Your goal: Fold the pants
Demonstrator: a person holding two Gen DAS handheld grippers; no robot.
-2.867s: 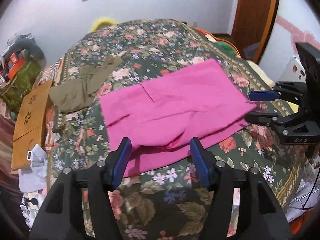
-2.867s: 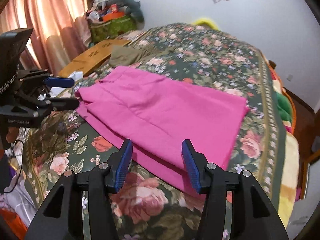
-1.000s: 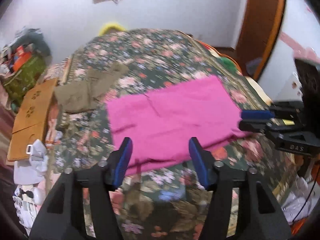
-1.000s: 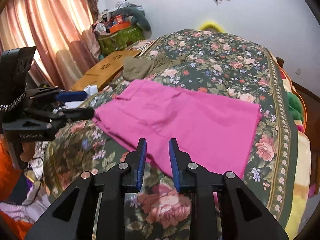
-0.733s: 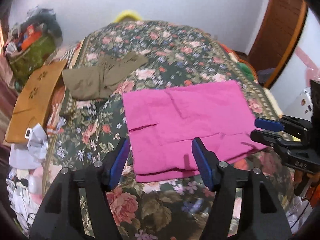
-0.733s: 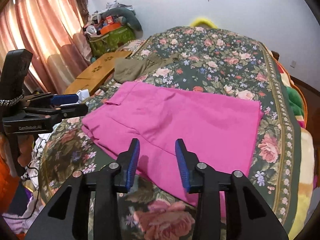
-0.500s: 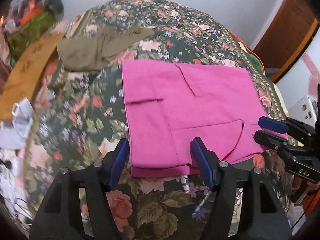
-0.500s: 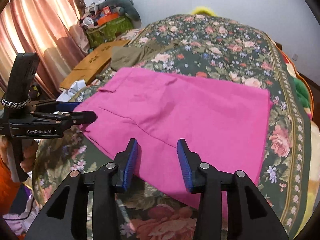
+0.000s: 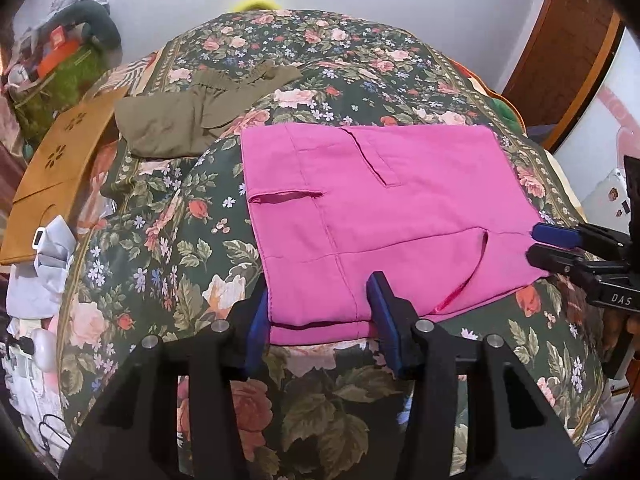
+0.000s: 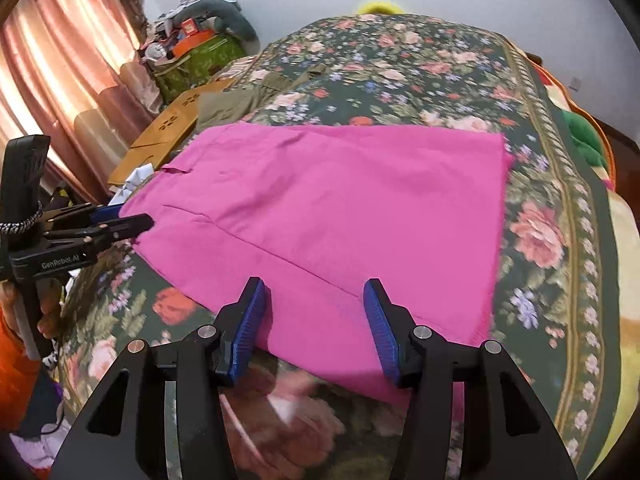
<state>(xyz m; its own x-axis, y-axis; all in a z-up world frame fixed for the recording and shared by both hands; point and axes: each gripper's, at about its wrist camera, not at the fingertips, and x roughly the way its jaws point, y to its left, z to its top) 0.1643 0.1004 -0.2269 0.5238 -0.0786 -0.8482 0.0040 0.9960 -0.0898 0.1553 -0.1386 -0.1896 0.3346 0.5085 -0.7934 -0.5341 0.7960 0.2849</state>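
Pink pants (image 9: 384, 216) (pocket slits apparently left-view only); both tools spread.

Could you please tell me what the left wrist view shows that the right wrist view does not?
Only the left wrist view shows the wooden door and the pocket slit on the pink pants. Only the right wrist view shows the curtains. Both share the pants, the olive garment, the floral bedspread, and both open grippers: left gripper, right gripper.
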